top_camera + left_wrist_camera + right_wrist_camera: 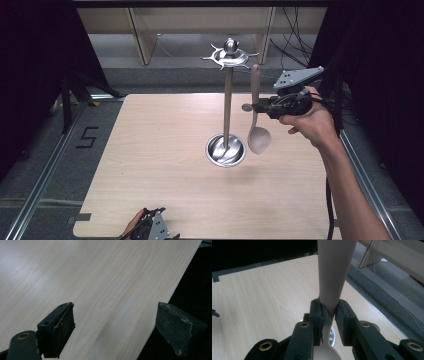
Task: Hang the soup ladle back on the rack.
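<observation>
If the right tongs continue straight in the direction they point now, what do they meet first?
Probably the metal stand's pole. In the high view the right tongs, shut on the spoon, point left toward it, with only a small gap visible. Depth is unclear, so they might pass just in front of or behind the pole.

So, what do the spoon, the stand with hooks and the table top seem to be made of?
Spoon, held upright in the right tongs: matte, pale beige, no shine, probably silicone or plastic; wood cannot be excluded.
Stand: polished metal, probably steel; the round base mirrors light and the hook ring glints.
Table top: light wood grain with a smooth, faintly glossy sheen, perhaps laminate rather than solid wood.
</observation>
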Available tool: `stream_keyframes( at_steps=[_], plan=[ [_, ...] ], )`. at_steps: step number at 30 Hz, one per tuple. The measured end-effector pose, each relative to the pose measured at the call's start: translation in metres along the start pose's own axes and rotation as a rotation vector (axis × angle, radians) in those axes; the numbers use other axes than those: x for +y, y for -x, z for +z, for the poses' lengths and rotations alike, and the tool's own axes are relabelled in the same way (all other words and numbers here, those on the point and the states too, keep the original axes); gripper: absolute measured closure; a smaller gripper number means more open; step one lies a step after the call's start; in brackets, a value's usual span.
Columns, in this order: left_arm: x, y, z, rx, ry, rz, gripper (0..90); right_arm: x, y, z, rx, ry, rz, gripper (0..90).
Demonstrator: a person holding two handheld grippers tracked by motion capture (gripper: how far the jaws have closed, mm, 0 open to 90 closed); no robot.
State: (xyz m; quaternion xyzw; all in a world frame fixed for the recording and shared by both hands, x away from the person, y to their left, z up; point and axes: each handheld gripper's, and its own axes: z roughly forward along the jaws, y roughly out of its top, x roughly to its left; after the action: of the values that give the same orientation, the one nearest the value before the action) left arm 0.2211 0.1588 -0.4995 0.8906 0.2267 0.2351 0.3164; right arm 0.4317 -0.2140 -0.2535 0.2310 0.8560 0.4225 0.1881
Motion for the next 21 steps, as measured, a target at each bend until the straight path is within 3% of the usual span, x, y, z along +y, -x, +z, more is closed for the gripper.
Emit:
stream_keyframes(
  at_steps=[21],
  plan=[
    [0.0,0.001,-0.001,0.006,0.004,0.003,14.9,0.006,0.002,0.013,0.027,-0.031,0.011,76.6]
  ],
)
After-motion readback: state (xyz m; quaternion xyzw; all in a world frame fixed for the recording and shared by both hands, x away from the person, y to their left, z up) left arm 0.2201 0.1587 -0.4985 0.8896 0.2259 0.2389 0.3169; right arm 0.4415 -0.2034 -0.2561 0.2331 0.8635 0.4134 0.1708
